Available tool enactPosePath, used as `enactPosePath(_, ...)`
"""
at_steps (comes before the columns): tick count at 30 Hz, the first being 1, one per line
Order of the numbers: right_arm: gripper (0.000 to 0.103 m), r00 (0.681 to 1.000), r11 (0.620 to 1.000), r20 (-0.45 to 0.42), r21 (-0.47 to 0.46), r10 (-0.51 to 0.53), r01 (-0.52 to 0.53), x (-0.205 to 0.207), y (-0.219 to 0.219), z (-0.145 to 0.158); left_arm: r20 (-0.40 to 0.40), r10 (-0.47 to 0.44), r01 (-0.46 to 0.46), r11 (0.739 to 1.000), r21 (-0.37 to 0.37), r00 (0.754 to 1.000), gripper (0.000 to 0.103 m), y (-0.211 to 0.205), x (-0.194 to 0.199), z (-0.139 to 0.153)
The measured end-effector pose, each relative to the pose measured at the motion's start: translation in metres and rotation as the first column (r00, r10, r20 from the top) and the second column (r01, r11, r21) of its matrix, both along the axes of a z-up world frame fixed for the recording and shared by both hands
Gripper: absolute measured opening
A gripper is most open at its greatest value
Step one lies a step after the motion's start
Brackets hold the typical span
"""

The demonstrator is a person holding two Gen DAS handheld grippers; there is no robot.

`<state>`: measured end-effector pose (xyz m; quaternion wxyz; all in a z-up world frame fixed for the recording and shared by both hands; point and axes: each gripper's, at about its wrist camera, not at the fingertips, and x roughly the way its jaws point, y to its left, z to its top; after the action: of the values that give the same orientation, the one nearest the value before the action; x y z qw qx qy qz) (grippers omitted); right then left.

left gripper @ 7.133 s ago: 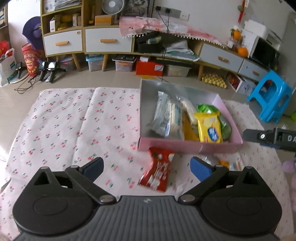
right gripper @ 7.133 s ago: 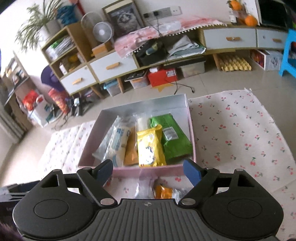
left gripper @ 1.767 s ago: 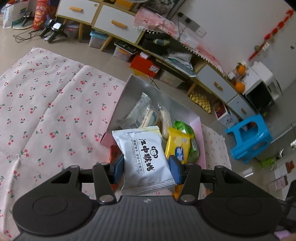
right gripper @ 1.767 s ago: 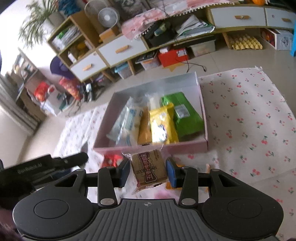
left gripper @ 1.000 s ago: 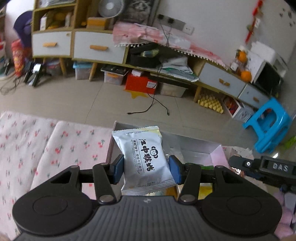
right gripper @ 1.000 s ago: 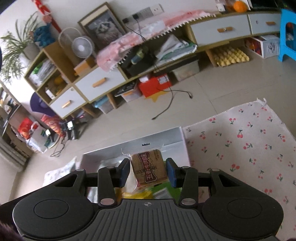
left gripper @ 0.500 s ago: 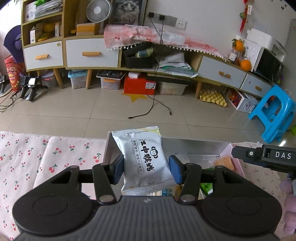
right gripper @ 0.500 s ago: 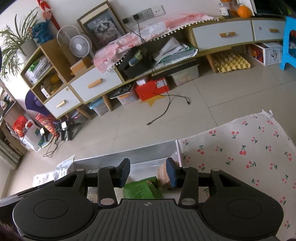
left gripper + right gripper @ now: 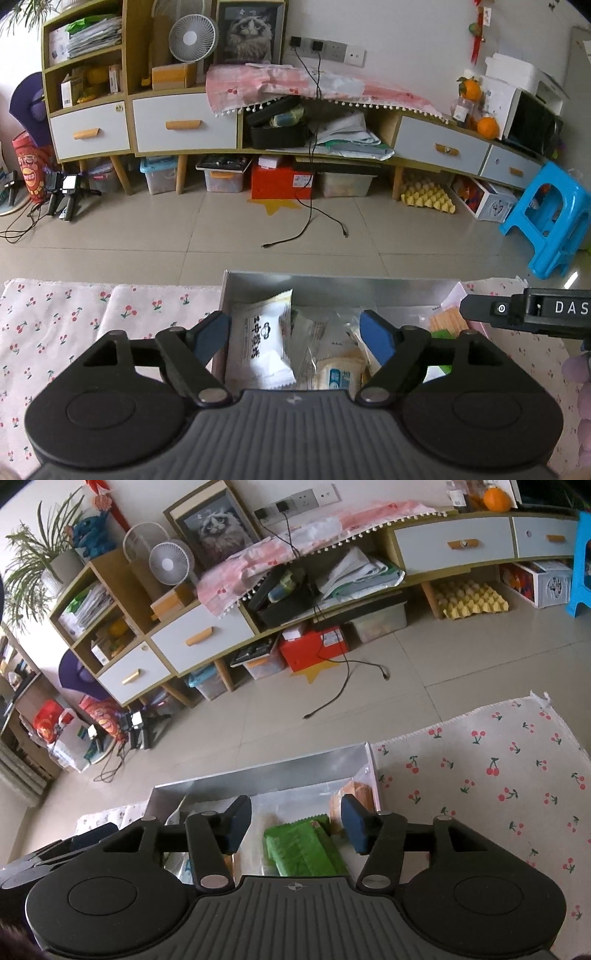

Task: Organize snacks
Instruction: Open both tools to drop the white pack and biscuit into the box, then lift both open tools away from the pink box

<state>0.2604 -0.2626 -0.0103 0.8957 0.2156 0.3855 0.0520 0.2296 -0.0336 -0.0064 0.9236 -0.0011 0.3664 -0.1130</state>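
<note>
Left wrist view: left gripper (image 9: 295, 334) jaws opening, nothing pinched; the white foil snack packet with black print (image 9: 264, 347) lies loose in the shallow pink-sided silver-lined box (image 9: 332, 290), leaning at its left wall beside clear-wrapped biscuit packs (image 9: 338, 371). Right wrist view: right gripper (image 9: 295, 823) jaws opening and empty above a green ridged snack bag (image 9: 304, 847); brown-wrapped cake (image 9: 356, 794) sits in the box's far right corner on the cherry-print cloth (image 9: 498, 775).

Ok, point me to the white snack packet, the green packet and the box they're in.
white snack packet (image 9: 263, 347), left wrist view, on its printed front.
green packet (image 9: 303, 847), right wrist view, middle of its top face.
box (image 9: 332, 291), left wrist view, inside of its silver far wall.
</note>
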Motion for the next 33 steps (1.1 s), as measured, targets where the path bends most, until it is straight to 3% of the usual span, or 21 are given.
enactPosePath(9,0.068,1.000,0.999,-0.007,-0.037,0.008,-0.008,-0.030,0.002,0.018,0.003,-0.001,0.001,1.000,0.002,1.000,0.085,0.003,-0.024,0.013)
enactPosePath(18,0.074,1.000,0.997,-0.003,-0.071,0.016,-0.016,-0.070,0.004,0.039,0.017,0.008,-0.008,1.000,-0.011,1.000,0.096,0.010,-0.058,0.025)
enactPosePath(26,0.080,0.999,0.991,0.001,-0.132,0.037,-0.036,-0.109,0.010,0.056,-0.012,0.022,-0.022,0.999,-0.028,1.000,0.102,0.026,-0.089,0.033)
enactPosePath(29,0.087,0.999,0.991,0.011,-0.129,0.038,-0.036,-0.125,0.010,0.061,-0.026,0.048,-0.049,0.998,-0.036,0.999,0.102,0.033,-0.100,0.035)
enactPosePath(33,0.088,0.999,0.988,0.010,-0.149,0.038,-0.036,-0.143,0.013,0.061,-0.066,0.092,-0.092,0.996,-0.005,0.994,0.102,0.039,-0.114,0.030)
